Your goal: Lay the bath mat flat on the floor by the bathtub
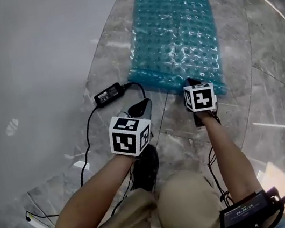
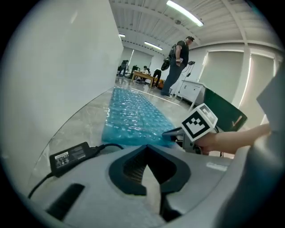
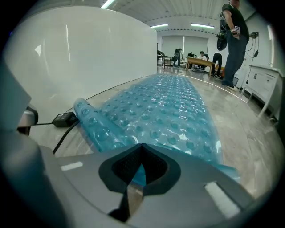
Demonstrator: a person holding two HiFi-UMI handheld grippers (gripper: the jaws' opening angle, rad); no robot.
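The teal bubbled bath mat (image 1: 176, 28) lies spread on the marble floor along the curved white bathtub wall (image 1: 30, 65). Its near left corner (image 3: 89, 118) curls up a little. My right gripper (image 1: 190, 82) is shut, with its tips low over the mat's near edge (image 3: 178, 133). Teal shows past its closed jaws (image 3: 141, 167), and nothing is visibly pinched. My left gripper (image 1: 142, 105) is shut and empty, just short of the mat's near left corner (image 2: 133, 133). The left gripper view also shows the right gripper (image 2: 176, 132) at that edge.
A black power adapter (image 1: 109, 93) with its cable (image 1: 86, 148) lies on the floor between the tub and my left gripper. My knees (image 1: 174, 203) and a black shoe (image 1: 146, 167) are below. A person (image 2: 180, 62) stands past the mat's far end, near tables.
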